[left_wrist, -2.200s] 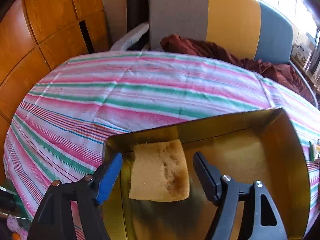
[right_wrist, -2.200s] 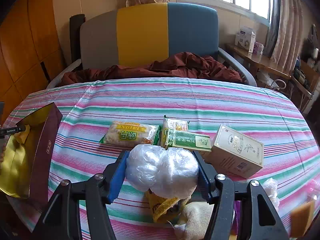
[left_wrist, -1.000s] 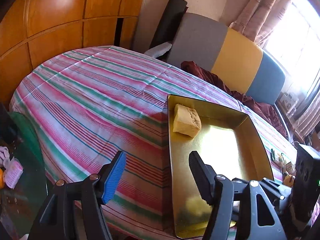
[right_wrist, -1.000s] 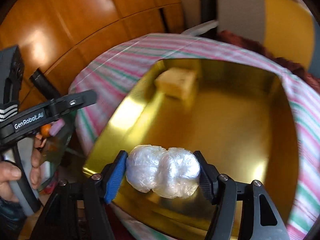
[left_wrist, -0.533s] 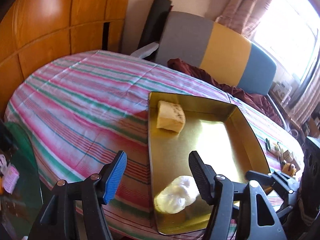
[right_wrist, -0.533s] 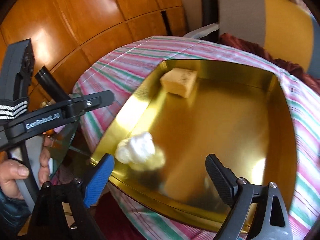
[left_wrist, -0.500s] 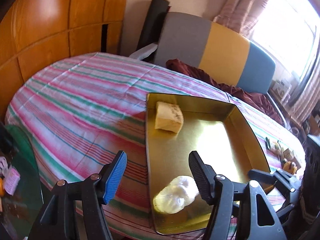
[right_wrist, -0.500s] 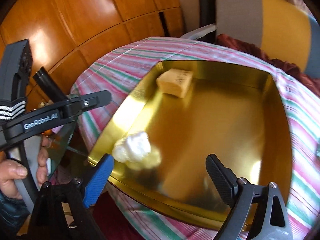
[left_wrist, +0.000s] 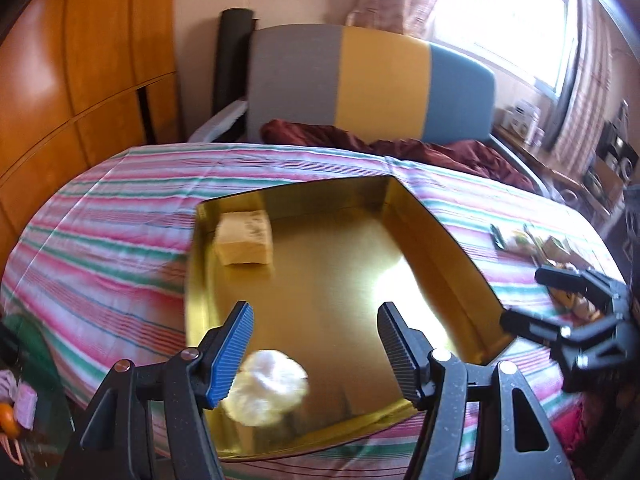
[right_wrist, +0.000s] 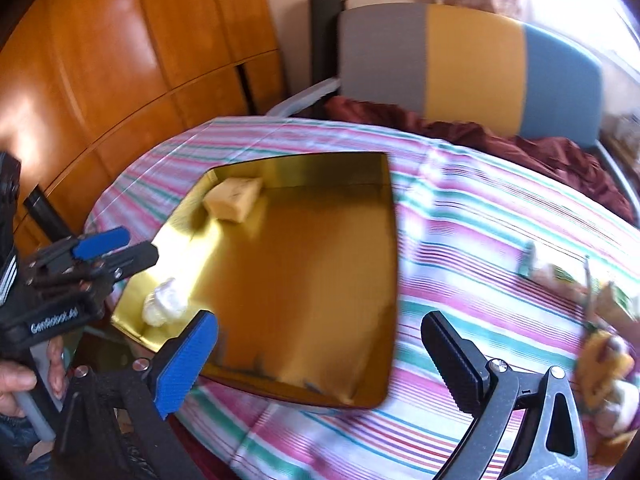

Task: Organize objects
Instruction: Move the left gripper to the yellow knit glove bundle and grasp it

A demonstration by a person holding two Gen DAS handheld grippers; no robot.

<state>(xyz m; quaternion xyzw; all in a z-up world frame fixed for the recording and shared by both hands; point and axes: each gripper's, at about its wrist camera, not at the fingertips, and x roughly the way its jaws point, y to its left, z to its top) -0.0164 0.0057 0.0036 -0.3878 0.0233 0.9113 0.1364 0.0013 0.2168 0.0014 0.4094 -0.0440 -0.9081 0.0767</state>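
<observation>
1. Clutter's the risk: loose snack packets [right_wrist: 600,292] sit well apart from the shiny gold rectangular tray [right_wrist: 384,280].
2. White plastic-wrapped bundle [left_wrist: 266,386] lies near the tray's corner, could snag.
3. Right gripper [right_wrist: 320,360] fingers opening, empty; left gripper [left_wrist: 314,346] spread, empty.

Gold tray [left_wrist: 436,240]: shallow, rectangular, mirror-bright inside, lying flat on the striped cloth.
Yellow sponge block [left_wrist: 244,238]: resting in the tray's far left corner.
White plastic-wrapped bundle [left_wrist: 266,388]: crumpled, lumpy, lying in the tray's near left corner, well apart from the sponge.
</observation>
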